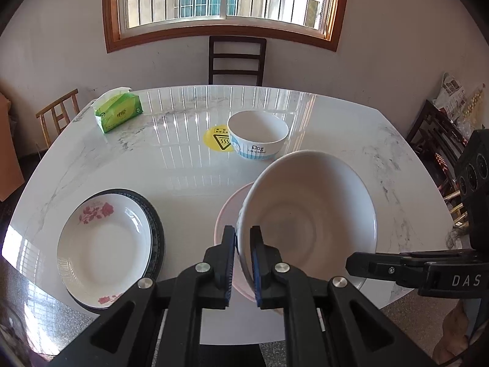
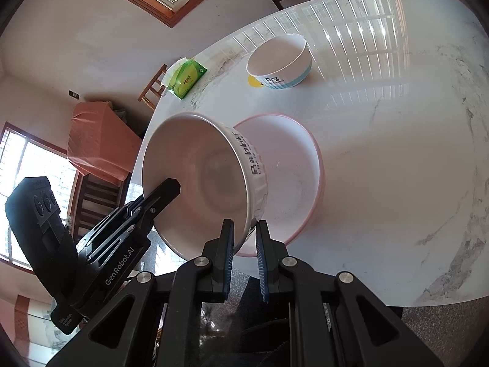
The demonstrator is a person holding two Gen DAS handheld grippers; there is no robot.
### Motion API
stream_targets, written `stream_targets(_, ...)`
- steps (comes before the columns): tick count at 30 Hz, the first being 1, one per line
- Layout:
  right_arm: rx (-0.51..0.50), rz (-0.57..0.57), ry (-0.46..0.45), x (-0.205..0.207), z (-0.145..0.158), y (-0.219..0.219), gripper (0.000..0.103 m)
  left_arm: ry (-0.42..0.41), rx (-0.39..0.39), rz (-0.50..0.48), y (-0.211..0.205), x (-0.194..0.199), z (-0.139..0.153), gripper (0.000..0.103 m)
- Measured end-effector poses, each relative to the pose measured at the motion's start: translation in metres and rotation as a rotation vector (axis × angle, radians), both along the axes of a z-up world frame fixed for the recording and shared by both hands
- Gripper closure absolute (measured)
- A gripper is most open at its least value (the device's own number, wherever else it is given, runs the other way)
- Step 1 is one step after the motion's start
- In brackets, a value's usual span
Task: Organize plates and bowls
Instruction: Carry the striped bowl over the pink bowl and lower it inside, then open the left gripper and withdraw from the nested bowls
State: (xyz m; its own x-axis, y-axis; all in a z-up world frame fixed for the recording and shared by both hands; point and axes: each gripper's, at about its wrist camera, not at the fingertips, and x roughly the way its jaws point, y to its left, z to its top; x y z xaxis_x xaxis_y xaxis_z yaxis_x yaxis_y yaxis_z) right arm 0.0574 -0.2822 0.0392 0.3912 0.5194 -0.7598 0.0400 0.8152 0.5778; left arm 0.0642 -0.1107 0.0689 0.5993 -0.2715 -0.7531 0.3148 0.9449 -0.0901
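Note:
I hold a white bowl (image 1: 308,214) tilted in the air over the near part of the marble table (image 1: 183,168). My left gripper (image 1: 243,232) is shut on its left rim. My right gripper (image 2: 246,224) is shut on the opposite rim of the same bowl (image 2: 195,183), which has "Rabbit" printed on its outside. Right under it a pink-rimmed bowl (image 1: 227,214) (image 2: 293,165) stands on the table. A white and blue "Dog" bowl (image 1: 258,134) (image 2: 279,61) sits further back. At the near left a rose-patterned plate (image 1: 104,244) lies on a dark-rimmed plate (image 1: 154,214).
A green tissue pack (image 1: 119,110) lies at the far left of the table, and a yellow sticker (image 1: 215,140) is beside the Dog bowl. A dark chair (image 1: 237,61) stands behind the table under the window. A wooden chair (image 1: 58,113) stands at the left.

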Motion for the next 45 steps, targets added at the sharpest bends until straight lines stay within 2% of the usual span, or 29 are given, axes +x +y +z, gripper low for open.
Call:
stream_targets(11, -0.003, -0.018, 0.012, 0.005, -0.012, -0.007, 0.088, -0.016, 0.035, -0.001, -0.007, 0.004, -0.008, 0.093)
stream_targets(17, -0.003, -0.027, 0.023, 0.009, -0.02, -0.008, 0.088, 0.015, 0.033, 0.006, -0.007, 0.012, -0.017, 0.093)
stream_targets(27, -0.006, -0.011, -0.023, 0.01, -0.01, -0.002, 0.092, 0.016, 0.021, -0.008, -0.01, 0.015, -0.018, 0.093)
stream_targets(29, -0.036, -0.006, -0.051, 0.009, -0.005, 0.0, 0.092, 0.014, 0.014, -0.008, -0.008, 0.014, -0.018, 0.093)
stream_targets(31, -0.062, -0.008, -0.08, 0.007, -0.001, -0.001, 0.092, 0.002, 0.014, 0.001, -0.004, 0.013, -0.017, 0.093)
stream_targets(35, -0.012, -0.005, -0.1, 0.0, -0.001, -0.008, 0.089, -0.029, 0.025, 0.006, 0.002, 0.01, -0.016, 0.093)
stream_targets(39, 0.002, -0.014, -0.131, -0.009, -0.003, -0.016, 0.089, -0.103, 0.082, 0.03, 0.001, 0.004, -0.013, 0.093)
stream_targets(45, -0.17, -0.061, -0.221, -0.02, 0.001, -0.031, 0.086, -0.174, 0.149, 0.02, -0.006, -0.005, -0.011, 0.093)
